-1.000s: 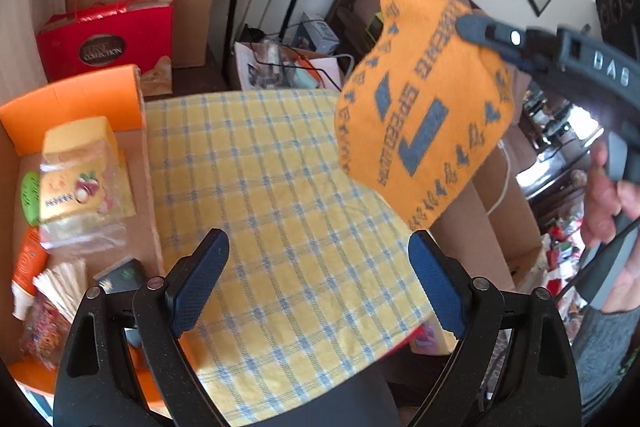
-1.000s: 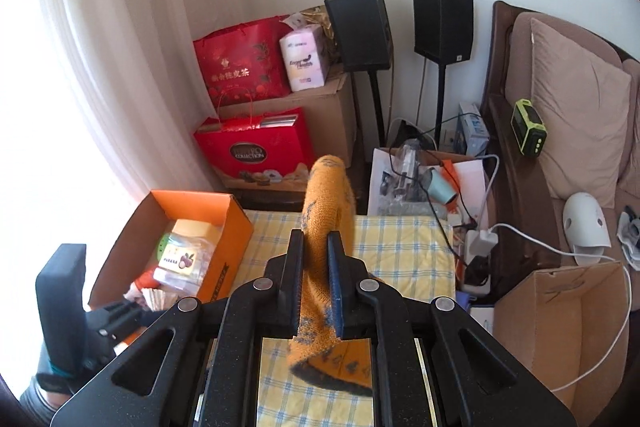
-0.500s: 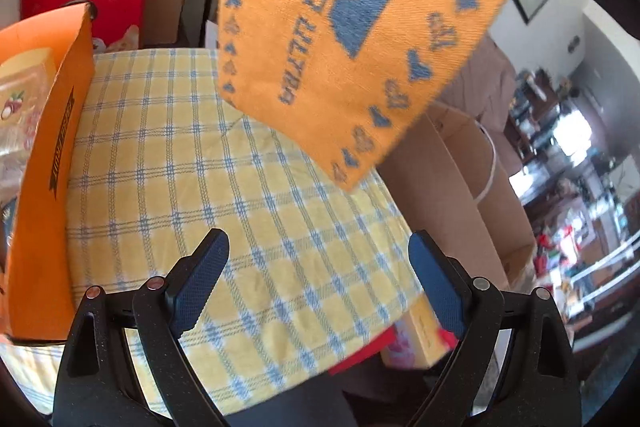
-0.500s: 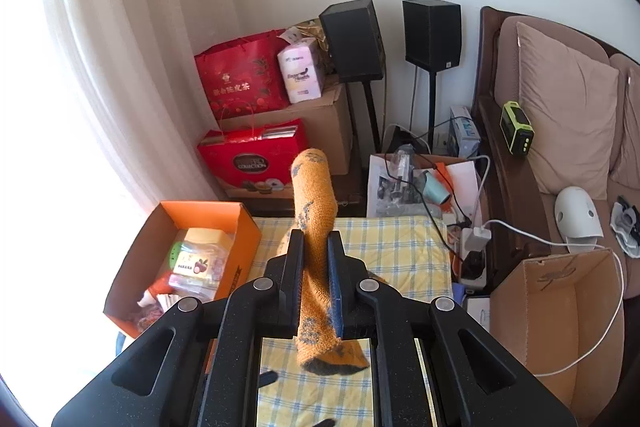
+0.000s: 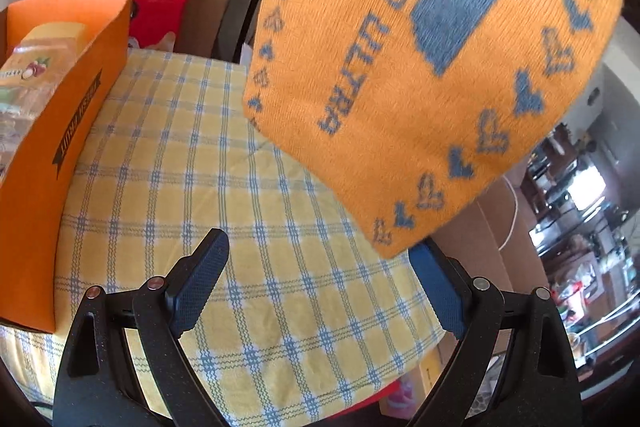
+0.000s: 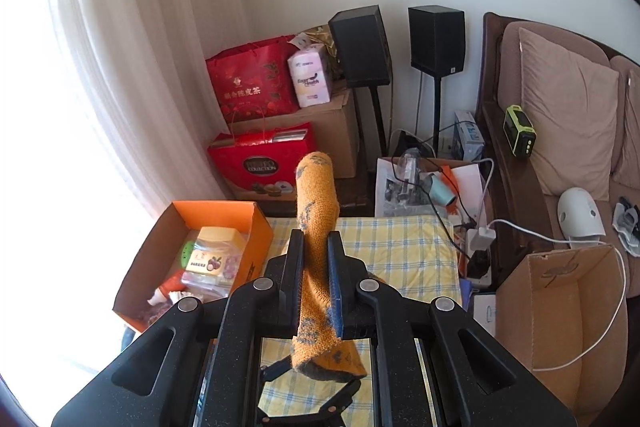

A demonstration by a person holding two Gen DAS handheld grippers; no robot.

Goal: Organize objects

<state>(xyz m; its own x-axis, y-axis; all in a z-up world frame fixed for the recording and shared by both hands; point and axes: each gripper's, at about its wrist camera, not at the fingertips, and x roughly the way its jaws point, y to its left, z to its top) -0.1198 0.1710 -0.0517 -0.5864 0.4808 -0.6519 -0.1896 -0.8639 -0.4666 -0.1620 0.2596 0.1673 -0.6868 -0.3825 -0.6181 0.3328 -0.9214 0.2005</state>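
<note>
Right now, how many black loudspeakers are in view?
2, both against the white back wall on thin stands: one black box loudspeaker above the brown cardboard box, the other right of it. Clutter may hide more.

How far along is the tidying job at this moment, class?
Done: the orange box on the checked tablecloth already holds packets. In hand: the right tongs are shut on the orange knitted hat, held above the table. Left: the open left tongs hold nothing; the hat is not yet put away.
</note>
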